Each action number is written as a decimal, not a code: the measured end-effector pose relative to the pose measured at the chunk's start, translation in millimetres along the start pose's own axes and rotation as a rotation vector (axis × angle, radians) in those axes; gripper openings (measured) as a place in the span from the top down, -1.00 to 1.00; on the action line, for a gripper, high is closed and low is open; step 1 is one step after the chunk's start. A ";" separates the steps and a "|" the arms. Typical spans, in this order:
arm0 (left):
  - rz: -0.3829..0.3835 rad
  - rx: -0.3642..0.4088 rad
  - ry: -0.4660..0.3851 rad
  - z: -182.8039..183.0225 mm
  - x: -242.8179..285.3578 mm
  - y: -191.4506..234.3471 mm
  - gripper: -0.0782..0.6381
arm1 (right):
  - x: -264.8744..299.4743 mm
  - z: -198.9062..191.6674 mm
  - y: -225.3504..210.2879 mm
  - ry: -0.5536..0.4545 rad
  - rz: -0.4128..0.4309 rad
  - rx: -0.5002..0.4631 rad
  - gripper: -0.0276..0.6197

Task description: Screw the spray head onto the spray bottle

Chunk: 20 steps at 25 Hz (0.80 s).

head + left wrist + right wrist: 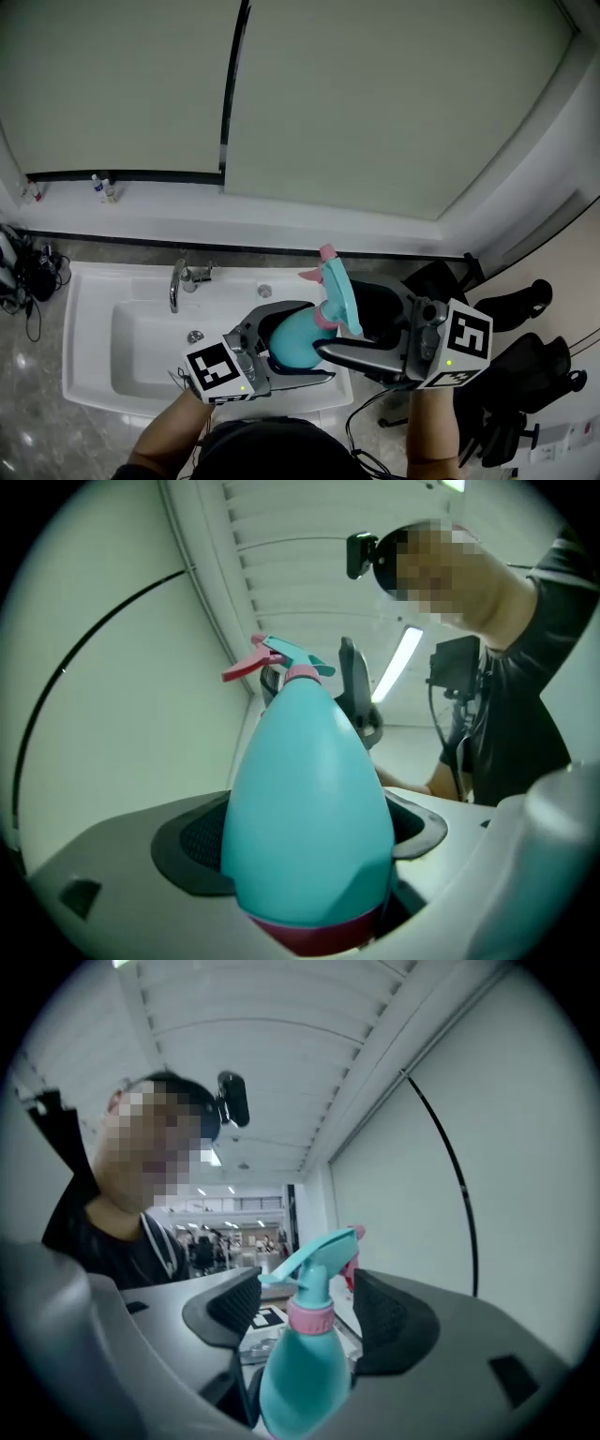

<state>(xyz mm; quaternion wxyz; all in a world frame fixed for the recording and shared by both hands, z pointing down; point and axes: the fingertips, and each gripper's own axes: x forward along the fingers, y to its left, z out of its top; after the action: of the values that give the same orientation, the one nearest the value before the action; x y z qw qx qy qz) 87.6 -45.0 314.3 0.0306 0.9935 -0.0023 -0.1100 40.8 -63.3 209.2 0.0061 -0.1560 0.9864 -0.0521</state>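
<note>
1. The left tongs [307, 836] are closed on the wide body of the blue-green spray bottle [300, 339], with a pad pressing each side.
2. The right tongs [306, 1299] stand open. The spray head [336, 286] and its pink collar [309, 1317] are between the pads, not pressed.
3. The bottle, with the head on its neck, is in the air above the white sink [94, 319].

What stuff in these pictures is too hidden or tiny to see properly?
- Head view: the ledge items are too small to name.
- Head view: the bottle's base, mostly hidden by the left gripper.
- Left gripper view: the bottle's underside, cut off by the lower edge.
- Right gripper view: how tightly the pink collar is screwed on, because it covers the join.
</note>
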 end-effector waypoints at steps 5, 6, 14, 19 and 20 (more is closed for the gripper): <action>-0.272 -0.076 -0.024 3.3 -12.0 -39.0 -0.45 | -48.4 26.9 -8.5 -0.297 0.317 0.106 -0.15; -0.340 -0.098 -0.031 4.5 -14.4 -48.5 -0.45 | -53.7 32.1 -9.8 -0.351 0.401 0.117 -0.18; -0.728 -0.300 -0.069 9.5 -13.8 -101.1 -0.45 | -9.6 21.8 77.5 -0.192 0.977 0.040 -0.42; -0.782 -0.374 -0.155 21.2 -19.6 -100.6 -0.45 | 9.5 9.7 100.4 -0.149 1.000 -0.006 -0.41; -0.785 -0.378 -0.160 22.4 -19.2 -100.9 -0.45 | 10.5 10.8 99.8 -0.145 0.991 0.004 -0.41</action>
<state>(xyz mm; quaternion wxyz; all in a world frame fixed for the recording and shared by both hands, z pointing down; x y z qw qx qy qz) 63.8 54.6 290.6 0.1672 0.8844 0.3930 -0.1884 0.4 26.8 188.1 0.0992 0.3282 0.9388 -0.0339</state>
